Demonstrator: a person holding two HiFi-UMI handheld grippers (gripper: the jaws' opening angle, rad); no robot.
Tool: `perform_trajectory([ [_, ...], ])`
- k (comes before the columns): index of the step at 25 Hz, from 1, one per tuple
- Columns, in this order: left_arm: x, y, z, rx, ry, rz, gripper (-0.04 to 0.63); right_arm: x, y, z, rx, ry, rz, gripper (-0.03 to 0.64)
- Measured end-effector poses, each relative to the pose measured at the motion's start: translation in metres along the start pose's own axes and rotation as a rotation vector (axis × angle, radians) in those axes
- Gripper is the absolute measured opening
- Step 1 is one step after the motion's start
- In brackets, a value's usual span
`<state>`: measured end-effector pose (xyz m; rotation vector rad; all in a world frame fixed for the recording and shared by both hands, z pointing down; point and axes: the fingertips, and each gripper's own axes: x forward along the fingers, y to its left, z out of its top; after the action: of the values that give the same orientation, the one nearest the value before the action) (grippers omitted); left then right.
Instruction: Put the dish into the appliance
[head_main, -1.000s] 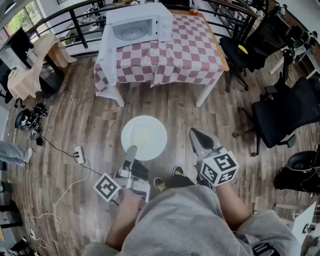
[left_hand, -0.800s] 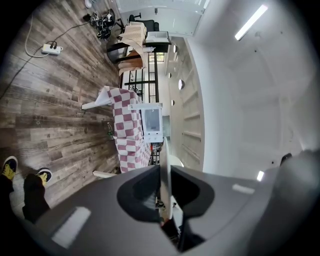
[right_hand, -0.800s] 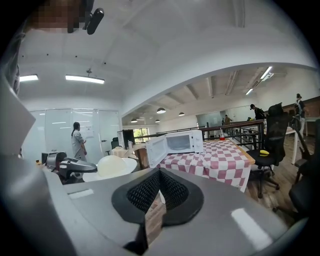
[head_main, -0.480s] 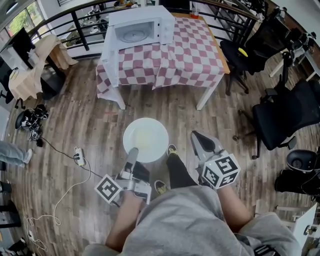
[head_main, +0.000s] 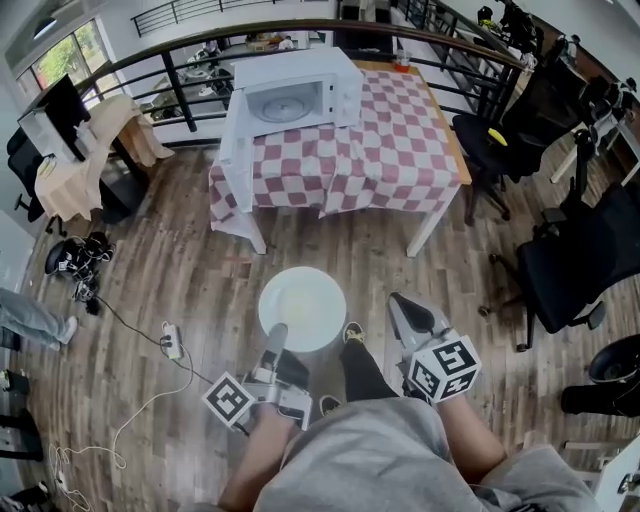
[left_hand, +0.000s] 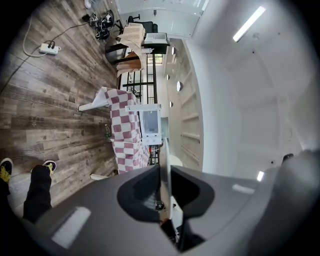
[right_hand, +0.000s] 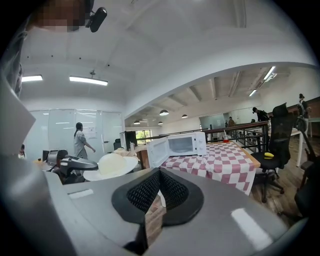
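A round white dish (head_main: 302, 308) hangs level above the wood floor, and my left gripper (head_main: 275, 340) is shut on its near rim. The left gripper view shows that rim edge-on (left_hand: 165, 167) clamped between the jaws. A white microwave (head_main: 296, 98) stands on the checked table (head_main: 400, 130) ahead, its door (head_main: 236, 152) swung open to the left. The right gripper view shows the microwave (right_hand: 183, 145) with its cavity empty, and the dish (right_hand: 111, 166) at the left. My right gripper (head_main: 404, 312) is shut, holds nothing, and stays to the right of the dish.
Black office chairs (head_main: 565, 262) stand to the right of the table. A power strip (head_main: 172, 343) with its cable lies on the floor at the left. A railing (head_main: 180, 75) runs behind the table. A person (right_hand: 80, 139) walks far off at the left.
The table and microwave have come nearer and lower in the head view as the person steps towards them. The dish stays in the left gripper; the right gripper keeps its place beside it.
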<state>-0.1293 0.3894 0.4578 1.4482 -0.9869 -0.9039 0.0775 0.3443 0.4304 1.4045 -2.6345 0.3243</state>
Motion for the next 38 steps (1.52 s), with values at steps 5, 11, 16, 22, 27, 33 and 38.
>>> perform_trajectory([
  [5,0.026,-0.001,0.003,-0.006,0.015,-0.002,0.043,0.014,-0.017,0.003,0.007,-0.001,-0.018,-0.003],
  [11,0.05,-0.002,0.007,0.002,0.035,-0.009,0.043,0.03,-0.026,0.007,0.005,0.007,-0.015,-0.003],
  [16,0.065,0.006,0.015,0.002,0.027,0.005,0.043,0.049,-0.034,0.009,-0.021,0.011,-0.007,-0.003],
  [22,0.091,0.015,0.027,-0.009,0.013,0.006,0.043,0.083,-0.049,0.007,-0.048,0.03,0.012,-0.003],
  [27,0.13,0.023,0.041,0.01,0.033,0.019,0.043,0.116,-0.071,0.012,-0.052,0.044,0.012,-0.003],
  [33,0.186,0.024,0.057,0.005,0.033,0.017,0.043,0.159,-0.106,0.022,-0.048,0.058,0.009,-0.003],
  [38,0.233,0.023,0.068,0.0,0.024,0.025,0.043,0.193,-0.138,0.032,-0.03,0.07,0.011,-0.003],
])
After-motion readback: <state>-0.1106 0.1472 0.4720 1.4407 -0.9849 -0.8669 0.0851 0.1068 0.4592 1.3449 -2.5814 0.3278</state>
